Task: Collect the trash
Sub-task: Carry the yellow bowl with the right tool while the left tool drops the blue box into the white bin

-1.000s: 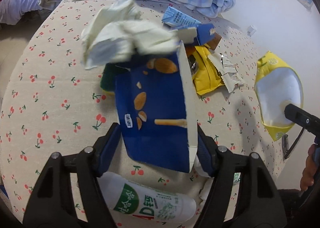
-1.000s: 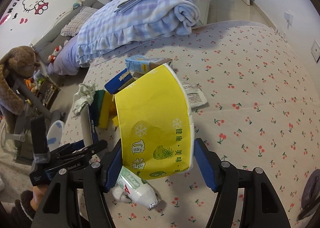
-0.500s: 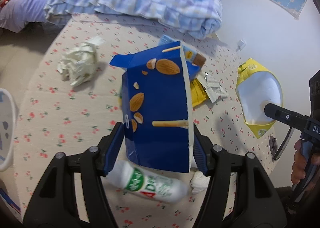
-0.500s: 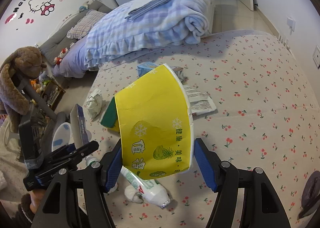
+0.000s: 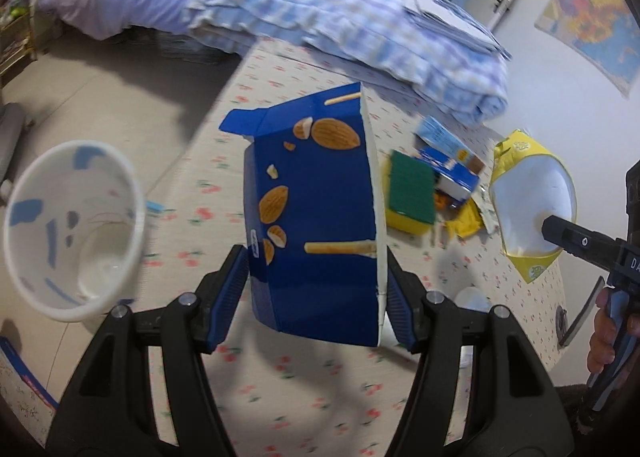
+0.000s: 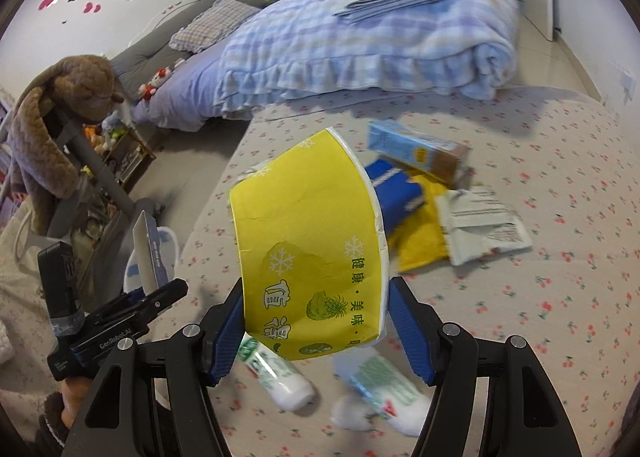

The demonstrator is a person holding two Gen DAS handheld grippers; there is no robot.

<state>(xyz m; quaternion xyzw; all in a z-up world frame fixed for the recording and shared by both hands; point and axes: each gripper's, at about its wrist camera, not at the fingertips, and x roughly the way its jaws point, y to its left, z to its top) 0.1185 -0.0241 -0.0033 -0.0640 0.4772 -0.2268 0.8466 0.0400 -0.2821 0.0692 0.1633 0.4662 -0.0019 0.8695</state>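
My left gripper (image 5: 316,293) is shut on a blue snack box (image 5: 316,217) with almond pictures and holds it above the edge of the cherry-print bed. A white bin (image 5: 76,229) stands on the floor to its left. My right gripper (image 6: 316,321) is shut on a yellow paper cup (image 6: 312,257), which also shows in the left wrist view (image 5: 532,213). The left gripper and its box show edge-on in the right wrist view (image 6: 148,253). On the bed lie a pile of wrappers and cartons (image 6: 424,185) and two white bottles (image 6: 288,381).
A folded blue checked quilt (image 6: 360,37) lies at the back of the cherry-print sheet (image 6: 560,217). A green-and-yellow sponge (image 5: 412,193) lies in the pile. A brown plush toy (image 6: 52,105) and a toy shelf stand at the left. A grey floor lies beyond the bed edge.
My left gripper has swung left and away from the bed with the blue box. The crumpled paper has left its view and the white bin has come in. The right gripper has risen slightly.
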